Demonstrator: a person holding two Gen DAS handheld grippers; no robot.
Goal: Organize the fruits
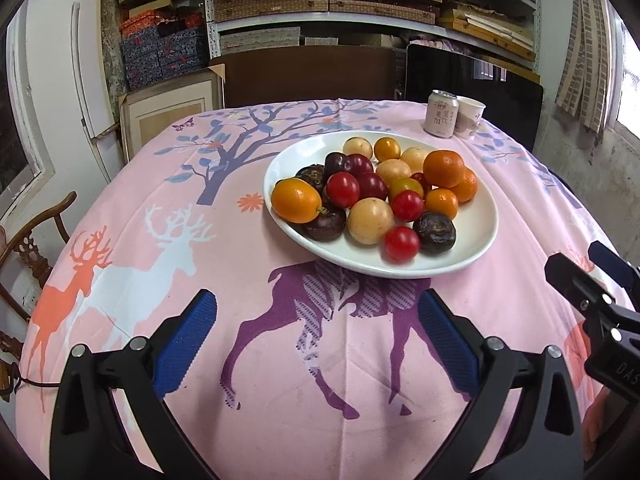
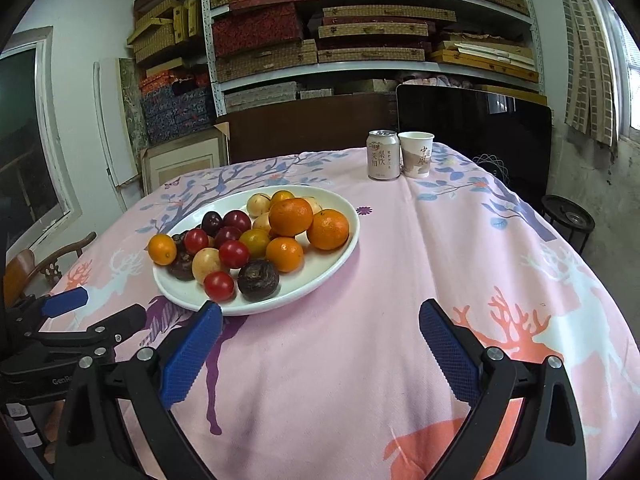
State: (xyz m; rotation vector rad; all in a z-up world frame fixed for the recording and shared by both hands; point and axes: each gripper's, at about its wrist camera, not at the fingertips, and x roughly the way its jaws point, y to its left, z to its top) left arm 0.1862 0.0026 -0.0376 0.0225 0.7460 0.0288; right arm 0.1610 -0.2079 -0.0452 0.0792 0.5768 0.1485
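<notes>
Left wrist view
- left gripper (image 1: 316,334): blue pads spread wide, nothing between them, hanging over the pink deer tablecloth (image 1: 120,240)
- plate (image 1: 476,236): white oval dish, dead ahead and a touch right of the fingers, near edge just past the pad tips
- fruits (image 1: 372,188): all heaped on the plate, mixed up. Red cherry tomatoes, dark wrinkly ones, pale yellow round ones, oranges
- closest piece: a cherry tomato (image 1: 401,243) at the near rim, with a dark wrinkly fruit (image 1: 434,232) just beside it
- right gripper (image 1: 592,276): pokes in at the right edge, can't tell from this angle how wide it is

Right wrist view
- right gripper (image 2: 320,340): also wide apart and empty
- plate (image 2: 340,248): ahead but off to the left, the left pad nearly lines up with its near rim
- can (image 2: 383,155) and paper cup (image 2: 416,154): side by side at the far end of the table, well apart from the plate
- long axis: the plate runs near-left to far-right here

My take
- nearer hand: left, the plate sits pretty much straight out from its fingers, the right would need to swing left
- stage: everything's on one plate, so it could be gathered already or waiting to be sorted by kind. Can't tell which.
</notes>
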